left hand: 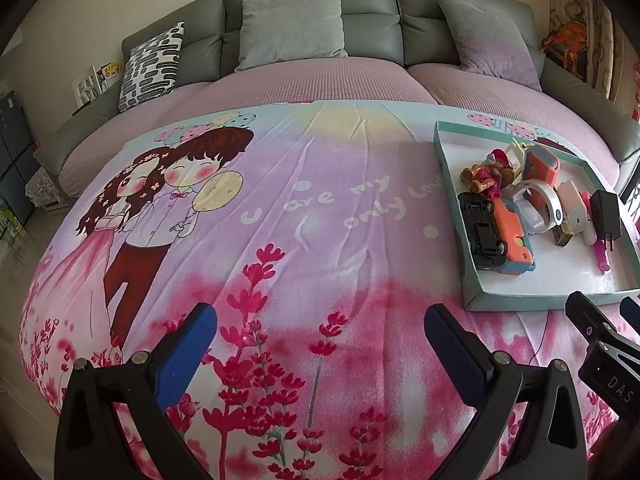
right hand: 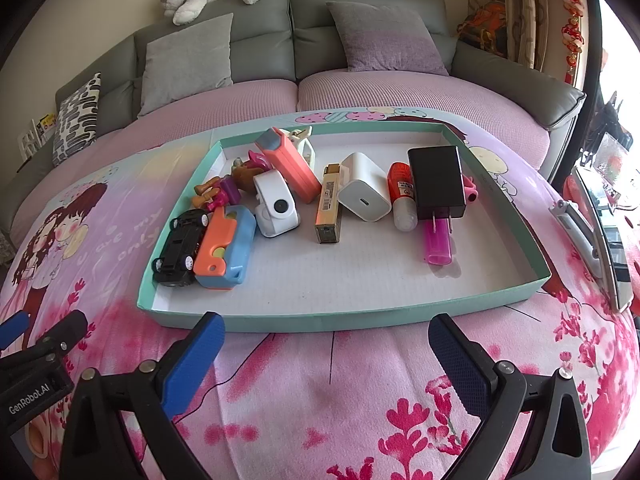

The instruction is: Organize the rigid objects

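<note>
Both of your grippers hang released and empty over the printed pink-and-lilac blanket [right hand: 320,392]: the left gripper [left hand: 320,344] sits well left of the shallow teal cardboard tray [right hand: 352,318], and the right gripper [right hand: 326,354] is just short of the tray's near wall, jaws spread wide.

Everything you have to sort lies inside that tray, bunched toward its far left and middle. All of it looks light, hard and unyielding, so your pads will not sink in; expect smooth plastic to skate if you pinch on a curve.

- The black square wall charger with two metal prongs [right hand: 438,178] lies across a translucent pink plastic tube [right hand: 438,246]. Take it by its flat sides, not by the prongs.
- The white cube charger [right hand: 364,186] is glossy; grip opposite flat faces squarely.
- The slim gold rectangular lighter-like bar [right hand: 329,208] is narrow; close across its short width.
- The upside-down black toy car [right hand: 180,248] leans against the orange-and-blue plastic toy block [right hand: 226,248]; pinch the car across its body between the wheels.
- The white round-bodied gadget with a dark lens [right hand: 276,204] is curved and probably the slipperiest.

The small brown-and-magenta figurines [right hand: 224,190] are tangled together, and I cannot tell how many there are.
</note>
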